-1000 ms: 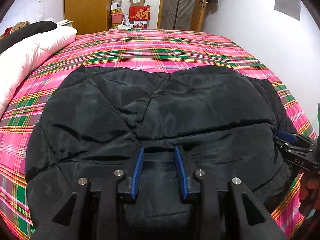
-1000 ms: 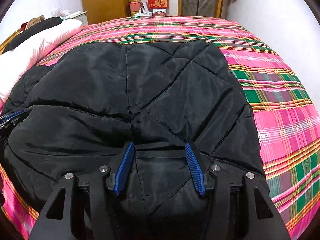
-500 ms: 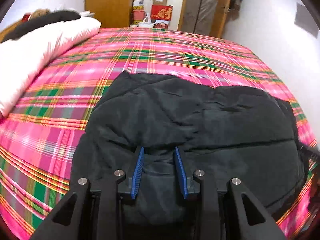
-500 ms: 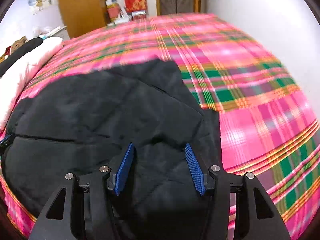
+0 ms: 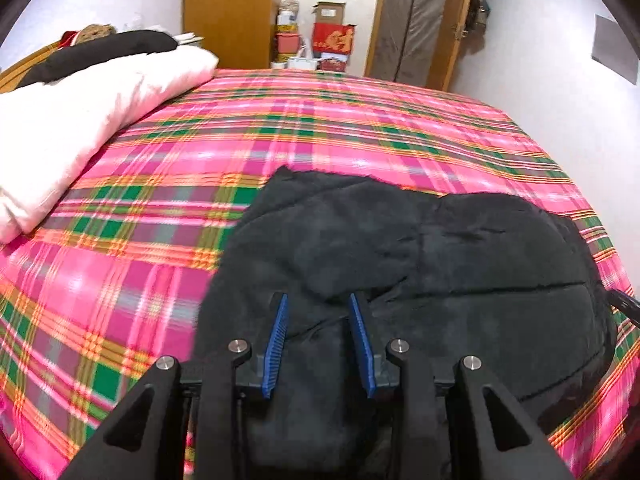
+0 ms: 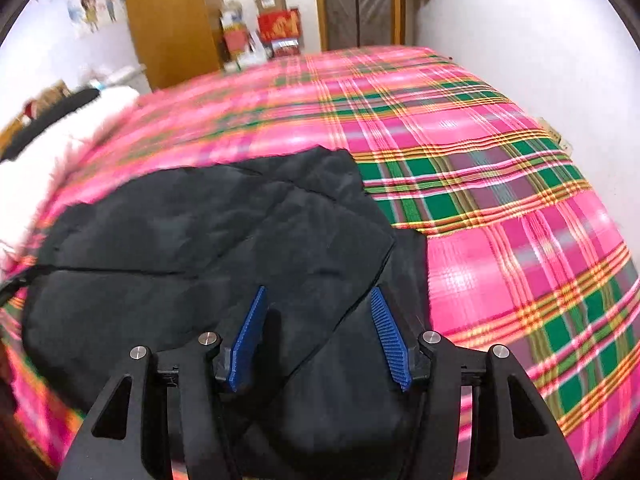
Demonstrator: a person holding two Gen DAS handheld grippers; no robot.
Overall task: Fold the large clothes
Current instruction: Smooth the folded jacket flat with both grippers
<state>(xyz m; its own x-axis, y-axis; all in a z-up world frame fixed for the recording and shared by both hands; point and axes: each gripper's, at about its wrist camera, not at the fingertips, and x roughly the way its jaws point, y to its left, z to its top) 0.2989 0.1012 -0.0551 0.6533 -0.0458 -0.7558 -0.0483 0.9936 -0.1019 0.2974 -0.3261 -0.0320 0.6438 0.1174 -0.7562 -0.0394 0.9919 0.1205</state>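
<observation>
A large black quilted jacket [image 5: 460, 272] lies folded on the pink plaid bed [image 5: 320, 128]; it also shows in the right wrist view [image 6: 208, 248]. My left gripper [image 5: 318, 312] sits over the jacket's near left part with its blue pads [image 5: 276, 340] apart and black fabric between them. My right gripper [image 6: 320, 312] sits over the jacket's near right part, blue pads [image 6: 386, 340] wide apart with fabric lying between them. The right gripper's tip [image 5: 622, 304] shows at the jacket's right edge in the left wrist view.
A white duvet [image 5: 80, 120] with a black pillow [image 5: 100, 56] lies along the bed's left side. A wooden wardrobe [image 5: 232, 12], stacked boxes [image 5: 328, 40] and a door [image 5: 416, 24] stand beyond the bed. A white wall [image 6: 540, 60] runs along the right.
Both grippers have pulled back and up from the jacket's near edge. The jacket now looks smaller and more bunched, with more plaid bed showing on both sides.
</observation>
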